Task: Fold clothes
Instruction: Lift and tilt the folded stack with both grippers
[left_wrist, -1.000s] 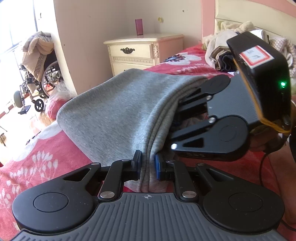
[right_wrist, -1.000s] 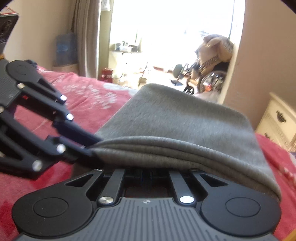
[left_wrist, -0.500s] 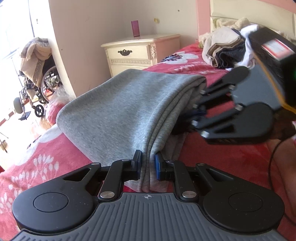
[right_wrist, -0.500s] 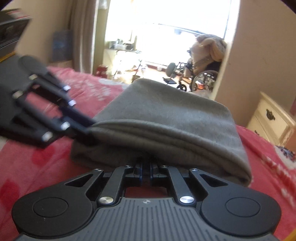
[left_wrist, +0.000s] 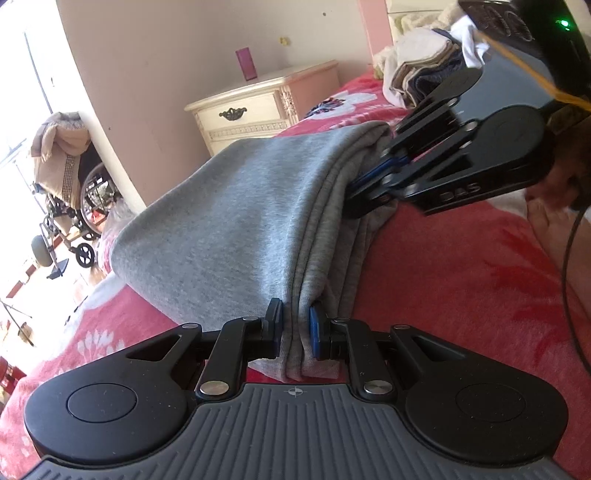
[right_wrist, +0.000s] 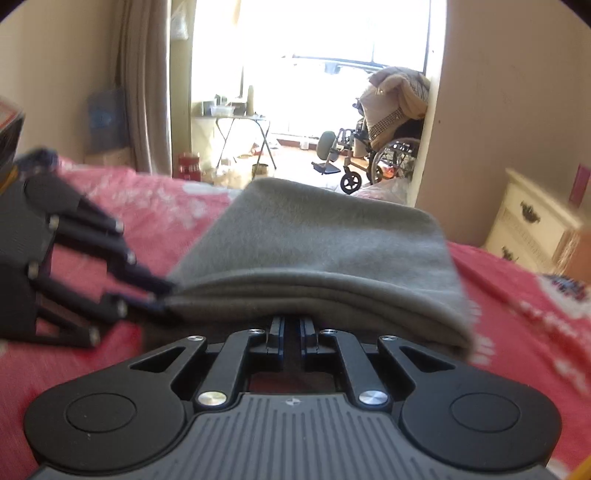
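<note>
A folded grey garment (left_wrist: 229, 206) lies in several layers on the red floral bed cover (left_wrist: 461, 277). My left gripper (left_wrist: 295, 328) is shut on the near end of its layered edge. My right gripper (left_wrist: 354, 192) holds the far end of the same edge, its blue pads pushed in among the layers. In the right wrist view the grey garment (right_wrist: 325, 243) drapes over my right gripper (right_wrist: 291, 332), whose fingers stand almost together with dark cloth between them. The left gripper (right_wrist: 162, 299) bites the fold at the left, blurred.
A cream nightstand (left_wrist: 258, 107) stands by the wall beyond the bed. A pile of folded clothes (left_wrist: 417, 70) sits at the headboard. A wheelchair (right_wrist: 384, 155) with a blanket stands in the bright doorway. A person's hand (left_wrist: 546, 206) holds the right gripper.
Both grippers keep their hold. The right gripper has drawn away from the left one and risen, stretching the folded edge between them. The left wrist view has tilted.
</note>
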